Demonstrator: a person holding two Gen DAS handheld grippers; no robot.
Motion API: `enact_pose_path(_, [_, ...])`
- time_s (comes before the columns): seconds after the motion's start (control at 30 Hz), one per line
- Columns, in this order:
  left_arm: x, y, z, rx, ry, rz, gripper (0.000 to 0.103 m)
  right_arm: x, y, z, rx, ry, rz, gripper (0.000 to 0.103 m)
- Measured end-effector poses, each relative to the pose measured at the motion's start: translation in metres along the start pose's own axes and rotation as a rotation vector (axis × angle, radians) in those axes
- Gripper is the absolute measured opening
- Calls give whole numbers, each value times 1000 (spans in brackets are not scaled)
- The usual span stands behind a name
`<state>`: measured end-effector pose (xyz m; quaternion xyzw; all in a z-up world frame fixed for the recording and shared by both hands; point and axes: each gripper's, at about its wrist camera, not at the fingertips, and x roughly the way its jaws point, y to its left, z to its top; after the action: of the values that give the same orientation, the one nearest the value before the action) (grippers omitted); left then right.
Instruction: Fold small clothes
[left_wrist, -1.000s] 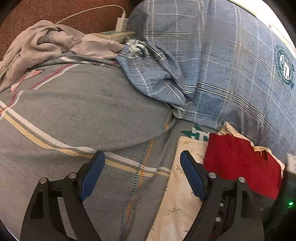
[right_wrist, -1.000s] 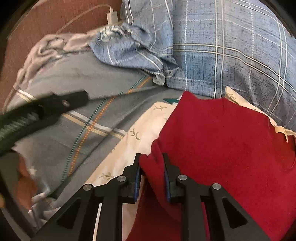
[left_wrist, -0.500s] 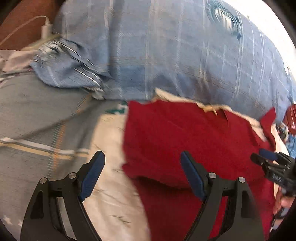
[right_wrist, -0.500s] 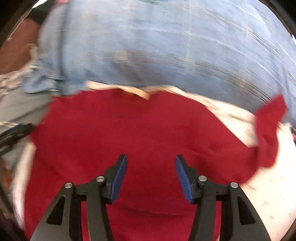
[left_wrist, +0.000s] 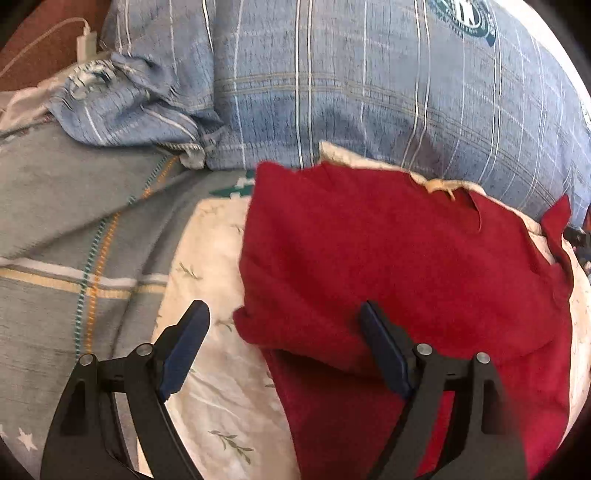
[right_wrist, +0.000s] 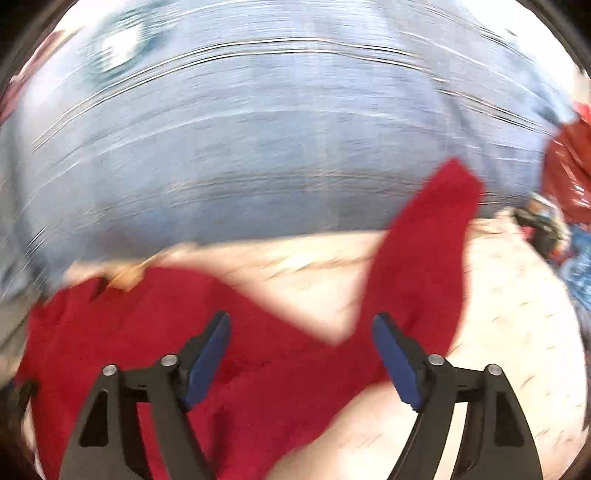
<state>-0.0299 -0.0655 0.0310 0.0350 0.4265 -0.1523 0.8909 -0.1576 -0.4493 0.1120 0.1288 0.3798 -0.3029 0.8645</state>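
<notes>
My left gripper is hanging with its jaws spread wide and nothing pinched; the folded left edge of the red garment is lying between its blue pads, below them, and I cannot tell whether the right pad is brushing the cloth. My right gripper is also standing wide: its jaws have just been opening, and they are holding nothing, poised over the same red garment. In this blurred right view one red sleeve is sticking out toward the far right. The garment is resting on a cream sheet with a leaf print, partly folded over itself. Left of the sheet a grey striped blanket is spreading. Beyond both, a blue plaid pillow is lying against the garment's far edge, with a white charger at the far left.
</notes>
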Motion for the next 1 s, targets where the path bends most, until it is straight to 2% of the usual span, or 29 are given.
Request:
enact_pose_path(0.07, [-5,1,2,-6,-27,8,84,23,-21,18,31,63,-60,82])
enact_pose_path(0.17, [-7,5,5,-24,-48,6,84,58,-45,34,102,123,-80,81])
enact_pose_path(0.3, [-3,8,7,-34,-48,10,84,96,-52,44,86,171,-139,81])
enact_pose_path(0.37, [0,8,7,-30,-47,18,84,111,-59,44,83,194,-169,75])
enact_pose_path(0.43, [1,9,8,-29,-48,25,84,119,-67,40,92,203,-174,39])
enact_pose_path(0.47, [2,9,9,-30,-49,26,84,117,-72,39,96,193,-180,33])
enact_pose_path(0.53, [1,10,9,-39,-51,21,84,104,-85,38,122,164,-108,6])
enact_pose_path(0.67, [-5,14,11,-59,-66,4,84,55,-94,36,115,96,57,6])
enact_pose_path(0.77, [-11,16,12,-76,-89,-7,84,1,-81,35,77,20,202,6])
enact_pose_path(0.9, [-20,23,14,-105,-120,-18,84,-79,-16,29,-38,-67,431,6])
enact_pose_path(1.0, [-24,28,15,-123,-131,-24,84,-118,41,-3,-197,-106,584,9])
